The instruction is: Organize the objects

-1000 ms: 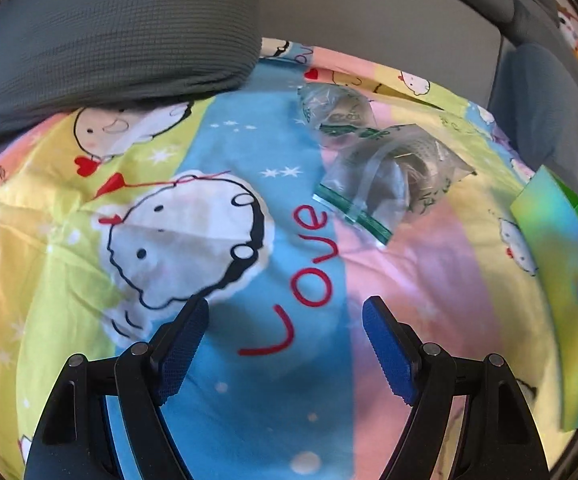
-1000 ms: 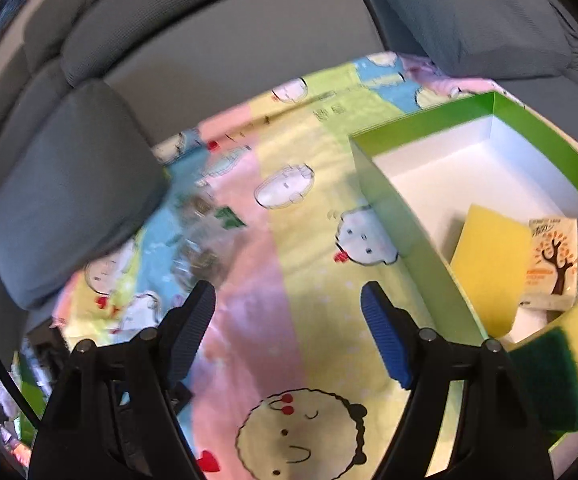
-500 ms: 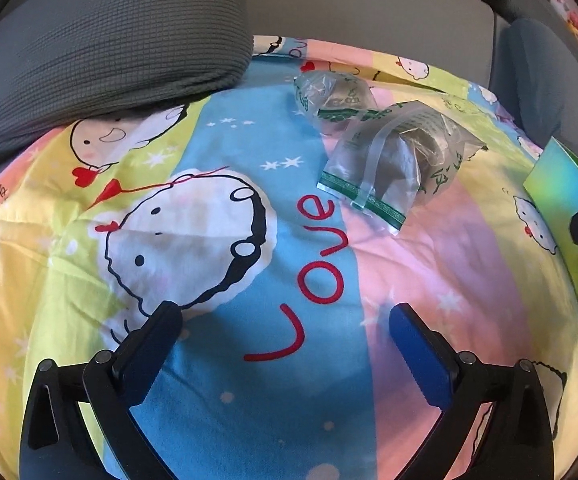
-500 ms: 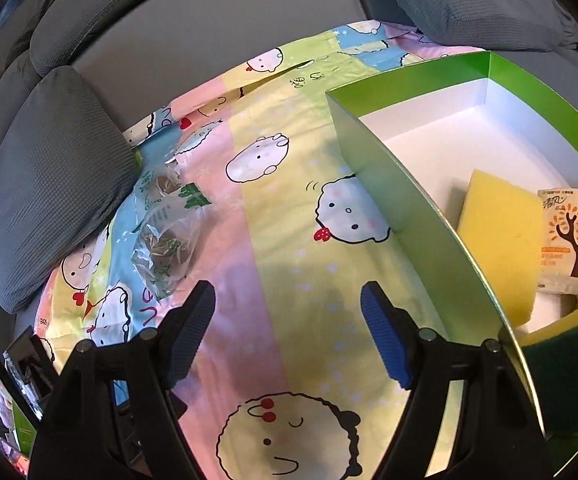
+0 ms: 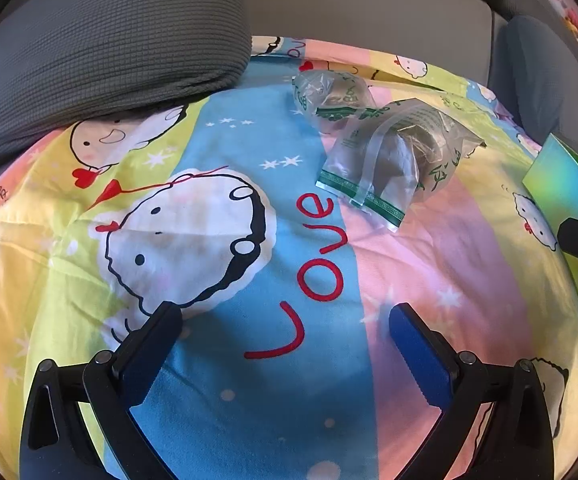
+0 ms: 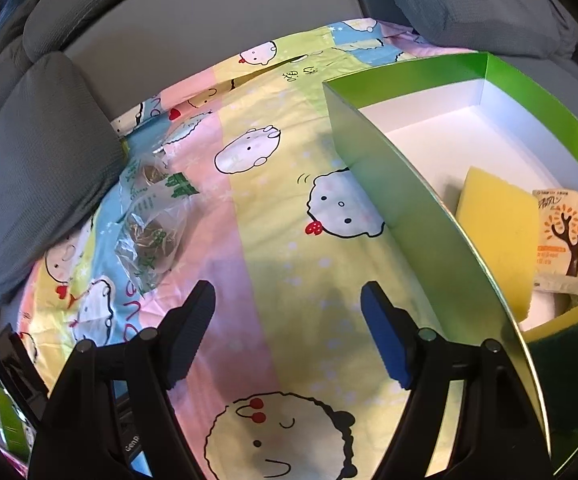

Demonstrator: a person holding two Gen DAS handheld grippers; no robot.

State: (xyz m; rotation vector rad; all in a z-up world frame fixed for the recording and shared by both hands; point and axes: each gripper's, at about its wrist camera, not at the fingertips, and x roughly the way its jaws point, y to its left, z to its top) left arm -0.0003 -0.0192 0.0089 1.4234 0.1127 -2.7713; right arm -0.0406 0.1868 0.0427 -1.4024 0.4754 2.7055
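The left gripper hangs over the cartoon-print bedsheet with its jaws spread wide and nothing between them, aimed toward the two clear zip bags that lie ahead of it and well apart from its blue pads. The step in hand looks like picking up the nearer zip bag, which lies touching the smaller, crumpled zip bag behind it. To do it well, the jaws should straddle the bulging middle of the bag rather than the flat green-striped seal edge — thin film there would likely slip or fold away — and close slowly so only one bag comes up. The right gripper is also empty, jaws parted, hovering beside the green cardboard box, where the bags probably belong. Inside that white-lined box sit a yellow sponge, a soft tissue packet printed with a tree, and a green-backed scouring sponge. The bags are glossy and wrinkled with dark, rounded contents I cannot identify; the sheet is soft cotton-like cloth, lightly creased, spread over a ribbed grey sofa cushion.
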